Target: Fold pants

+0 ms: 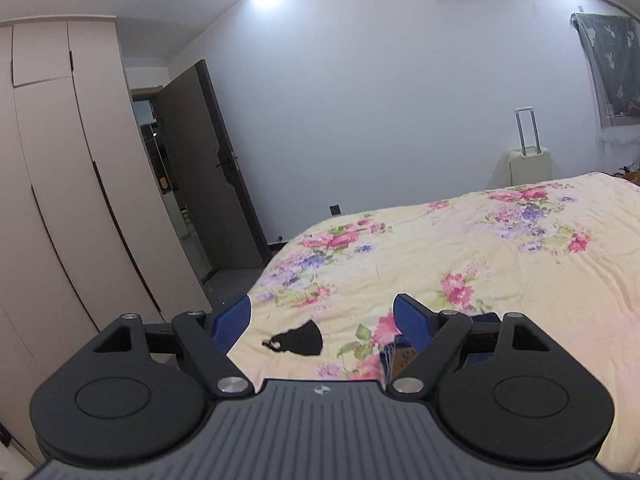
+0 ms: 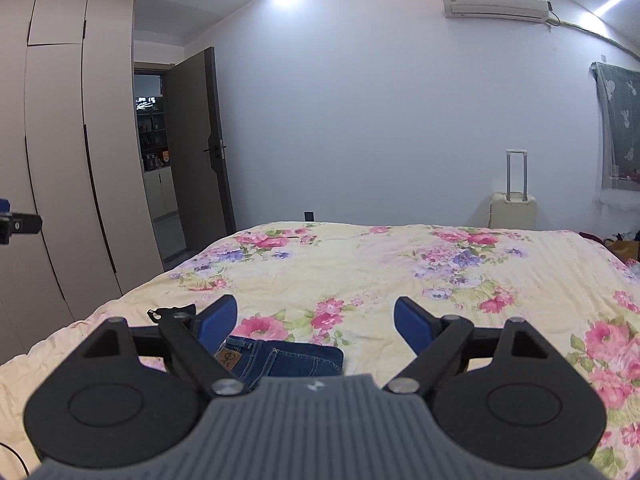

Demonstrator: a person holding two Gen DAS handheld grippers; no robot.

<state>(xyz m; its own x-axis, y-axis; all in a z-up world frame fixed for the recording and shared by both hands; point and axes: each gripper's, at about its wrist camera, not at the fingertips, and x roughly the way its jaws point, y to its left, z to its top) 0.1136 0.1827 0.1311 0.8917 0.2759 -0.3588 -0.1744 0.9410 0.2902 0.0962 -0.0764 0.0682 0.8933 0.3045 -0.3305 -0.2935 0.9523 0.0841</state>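
Blue jeans [image 2: 286, 360] lie on the floral bedspread [image 2: 380, 264], waistband with a brown leather patch showing, just below my right gripper [image 2: 316, 320]. That gripper is open and empty above the bed. In the left wrist view only a sliver of the jeans [image 1: 394, 360] shows beside the right finger. My left gripper [image 1: 320, 320] is open and empty over the bed's left edge. Most of the jeans are hidden under the gripper bodies.
A small black cloth item [image 1: 298, 340] lies on the bed; it also shows in the right wrist view [image 2: 172, 312]. Wardrobe [image 2: 60, 160] and open door [image 2: 200, 152] stand left. A cream suitcase [image 2: 514, 208] stands by the far wall. The left gripper's edge [image 2: 16, 224] shows far left.
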